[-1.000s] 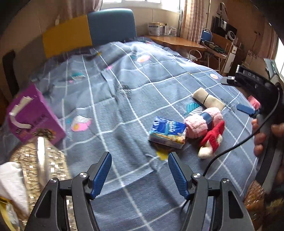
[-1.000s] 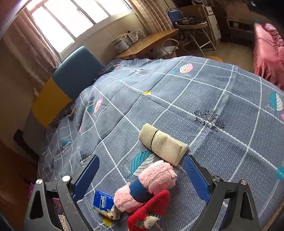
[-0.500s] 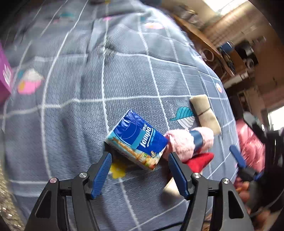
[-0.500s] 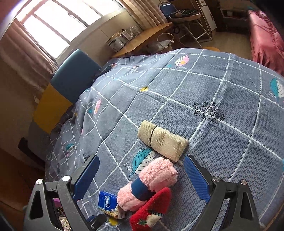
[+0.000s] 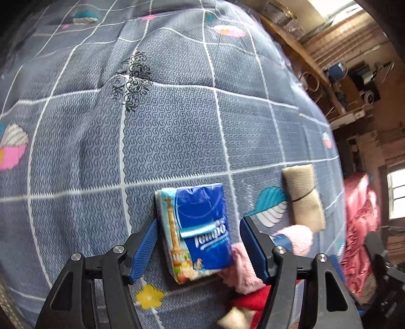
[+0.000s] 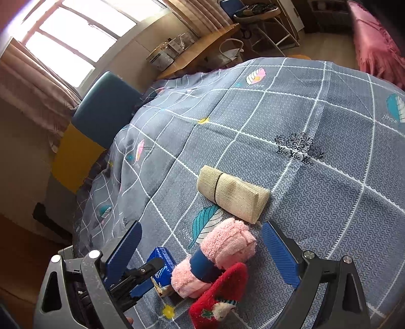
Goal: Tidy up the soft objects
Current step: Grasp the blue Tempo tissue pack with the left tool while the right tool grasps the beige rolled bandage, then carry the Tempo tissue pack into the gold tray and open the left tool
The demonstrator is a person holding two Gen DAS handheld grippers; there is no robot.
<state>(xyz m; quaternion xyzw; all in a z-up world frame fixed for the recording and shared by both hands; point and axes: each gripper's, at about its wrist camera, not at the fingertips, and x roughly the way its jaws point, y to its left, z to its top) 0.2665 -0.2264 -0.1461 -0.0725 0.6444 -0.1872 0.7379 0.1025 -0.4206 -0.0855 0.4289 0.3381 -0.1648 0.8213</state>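
Note:
A blue tissue pack [image 5: 200, 227] lies on the grey checked bedspread [image 5: 164, 126]. My left gripper [image 5: 200, 246] is lowered over it, open, a finger on each side; the pads do not press it. Touching the pack's right side is a pink rolled towel with a blue band [image 5: 293, 240], and a red plush sock [image 5: 250, 301] lies below that. A beige rolled cloth [image 5: 303, 197] sits farther right. My right gripper [image 6: 200, 240] hovers open above the pink towel [image 6: 222, 255], with the beige roll [image 6: 233, 194] just beyond and the tissue pack [image 6: 162, 263] at its left finger.
A blue and yellow headboard [image 6: 101, 121] bounds the far end of the bed. Past it stand a wooden desk [image 6: 202, 50] with boxes and a chair [image 6: 253, 15]. A pink cover [image 6: 374, 43] lies at the far right.
My left gripper swung down, tilted and rolled toward the tissue pack, which now sits between its fingers; the purple box left its view. The right gripper barely moved.

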